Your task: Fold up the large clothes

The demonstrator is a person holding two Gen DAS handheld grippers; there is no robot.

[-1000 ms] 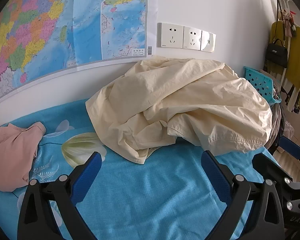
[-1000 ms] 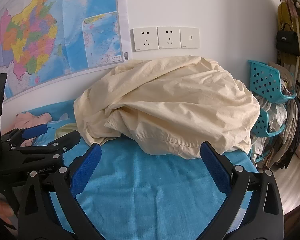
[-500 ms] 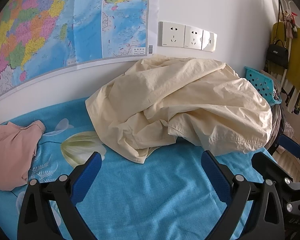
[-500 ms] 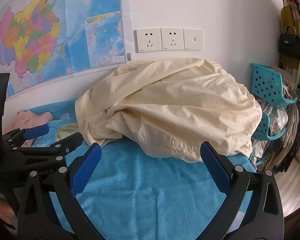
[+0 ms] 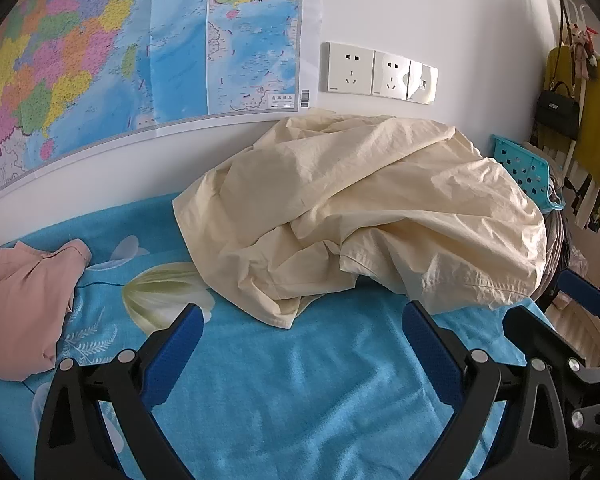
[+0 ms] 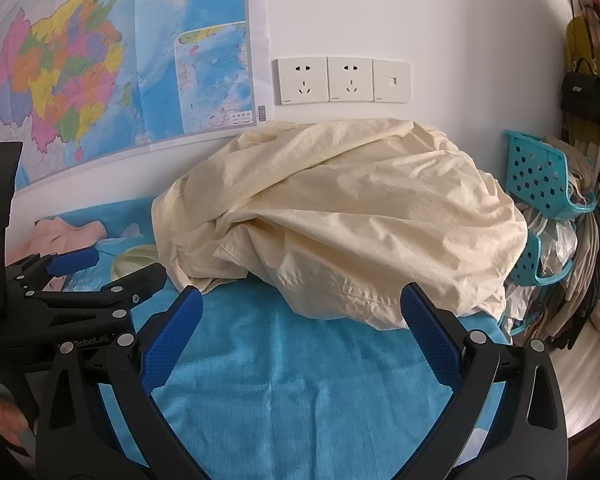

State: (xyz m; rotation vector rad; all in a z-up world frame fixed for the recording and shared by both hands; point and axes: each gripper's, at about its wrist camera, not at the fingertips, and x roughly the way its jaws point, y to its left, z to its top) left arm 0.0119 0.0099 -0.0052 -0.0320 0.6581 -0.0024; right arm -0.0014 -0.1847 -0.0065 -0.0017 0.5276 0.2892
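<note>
My left gripper (image 5: 298, 316) and right gripper (image 6: 300, 306) both hang wide apart, holding nothing. The cream garment (image 5: 364, 208) lies heaped against the wall, below the sockets (image 5: 376, 70). I'd pinch its 2 nearest hem corners, then spread it flat.

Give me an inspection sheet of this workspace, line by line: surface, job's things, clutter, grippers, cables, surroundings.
Surface: blue bedspread with a flower print.
Job's things: cream garment crumpled in a heap against the wall, unfolded.
Clutter: pink garment at the left edge.
Grippers: left gripper and right gripper both open, short of the heap, holding nothing.
Cables: nothing seen.
Surroundings: wall map, sockets, teal baskets, hanging black handbag.
</note>
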